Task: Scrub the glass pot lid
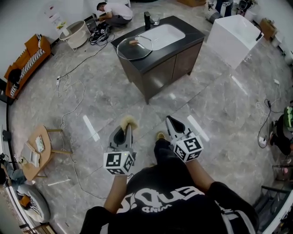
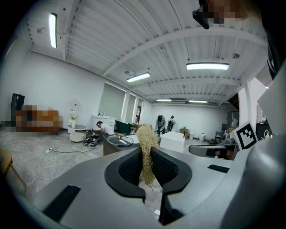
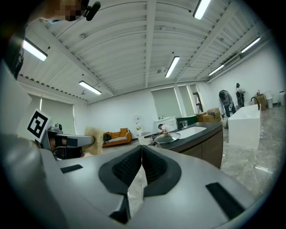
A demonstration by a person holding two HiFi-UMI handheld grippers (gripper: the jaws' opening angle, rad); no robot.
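The glass pot lid (image 1: 134, 48) with a wooden knob lies on the dark counter (image 1: 183, 42) beside the white sink basin (image 1: 163, 35), far ahead of me. From the grippers the lid (image 2: 117, 140) (image 3: 167, 138) shows small and distant. My left gripper (image 1: 127, 126) is shut on a tan loofah scrubber (image 2: 145, 154), whose fibres (image 1: 129, 121) stick out past the tips. My right gripper (image 1: 170, 120) is shut with nothing between its jaws. I hold both low over the floor, well short of the counter.
A black tap (image 1: 148, 20) stands behind the sink. A white cabinet (image 1: 233, 35) stands right of the counter. Cables (image 1: 73, 87) trail over the marble floor at the left, by a small wooden table (image 1: 37, 151). A person (image 1: 114, 13) crouches at the back wall.
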